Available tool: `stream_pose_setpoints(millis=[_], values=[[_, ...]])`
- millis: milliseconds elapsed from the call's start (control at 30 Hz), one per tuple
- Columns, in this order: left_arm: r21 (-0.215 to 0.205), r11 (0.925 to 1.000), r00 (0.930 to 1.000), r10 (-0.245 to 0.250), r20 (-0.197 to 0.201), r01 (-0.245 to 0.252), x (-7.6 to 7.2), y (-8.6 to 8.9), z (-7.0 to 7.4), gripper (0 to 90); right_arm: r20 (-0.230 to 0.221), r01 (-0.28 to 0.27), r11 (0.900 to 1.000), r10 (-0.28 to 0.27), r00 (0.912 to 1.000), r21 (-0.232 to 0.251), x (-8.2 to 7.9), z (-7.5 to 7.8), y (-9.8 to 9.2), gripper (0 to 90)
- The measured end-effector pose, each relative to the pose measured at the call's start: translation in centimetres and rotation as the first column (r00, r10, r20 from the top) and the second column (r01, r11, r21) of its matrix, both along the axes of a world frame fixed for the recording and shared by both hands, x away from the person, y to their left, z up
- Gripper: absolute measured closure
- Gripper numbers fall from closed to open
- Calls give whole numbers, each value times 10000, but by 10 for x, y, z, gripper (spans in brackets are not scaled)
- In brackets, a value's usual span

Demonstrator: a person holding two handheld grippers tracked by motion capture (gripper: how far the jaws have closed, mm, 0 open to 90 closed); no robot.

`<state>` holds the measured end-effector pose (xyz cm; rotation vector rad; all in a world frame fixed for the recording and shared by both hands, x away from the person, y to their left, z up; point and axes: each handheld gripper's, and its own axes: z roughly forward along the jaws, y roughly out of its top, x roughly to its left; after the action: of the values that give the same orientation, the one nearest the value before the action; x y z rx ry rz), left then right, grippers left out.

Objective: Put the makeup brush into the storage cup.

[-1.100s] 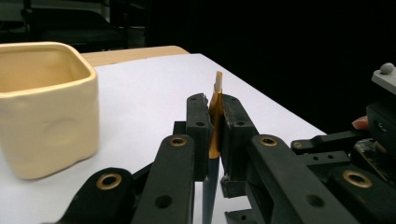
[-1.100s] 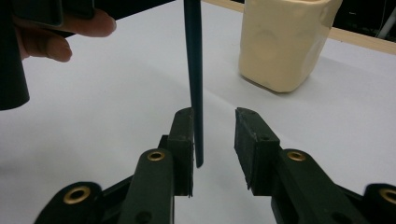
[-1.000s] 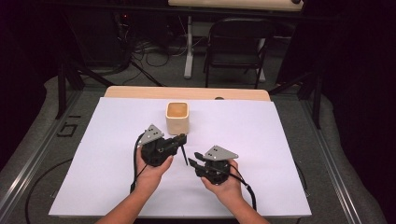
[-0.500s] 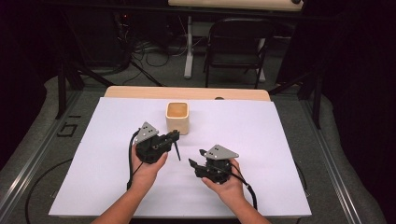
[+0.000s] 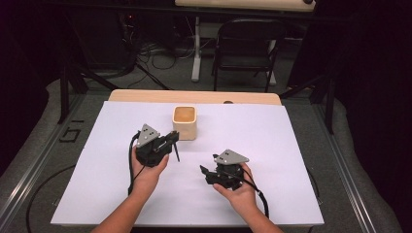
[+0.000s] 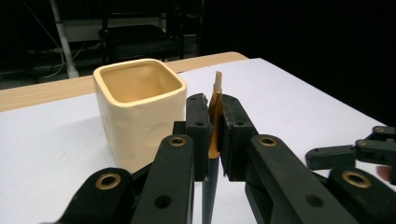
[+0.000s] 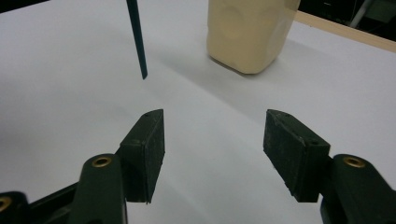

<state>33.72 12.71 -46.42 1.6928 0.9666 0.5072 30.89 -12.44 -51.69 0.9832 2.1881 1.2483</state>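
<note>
My left gripper [image 5: 171, 138] is shut on a paintbrush [image 5: 177, 153], clamped at its gold ferrule [image 6: 215, 122]. The pale bristle tip points up and the dark handle hangs down above the white table [image 5: 272, 145]. Just behind the gripper stands a cream square cup [image 5: 184, 122], which looks empty [image 6: 140, 105]. To the right, my right gripper [image 5: 206, 171] points left. Its jaws have just been opening and stand apart with nothing between them [image 7: 215, 140]. Ahead of them hangs the brush handle [image 7: 137, 39], with the cup [image 7: 250, 32] behind.
A white sheet covers the table, whose wooden edge [image 5: 194, 96] shows at the back. A folding chair [image 5: 248, 48] and cables stand on the floor beyond it. Metal rails run along both sides of the table.
The right gripper's jaws have spread apart. The brush handle, which earlier reached toward the right gripper, now hangs free from the left gripper.
</note>
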Motion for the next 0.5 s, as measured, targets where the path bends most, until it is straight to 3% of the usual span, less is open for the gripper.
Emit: stream_pose_setpoints(millis=[233,500], values=[[-89,9999,9998,55,175,-53,7,8,6,838,-97,291,9995,-292,9995,-73,2,4,-9,380],[270,9996,9993,-15,379,5,15,13,14,838,-112,603,9981,-604,9981,-128,0,2,-23,379]])
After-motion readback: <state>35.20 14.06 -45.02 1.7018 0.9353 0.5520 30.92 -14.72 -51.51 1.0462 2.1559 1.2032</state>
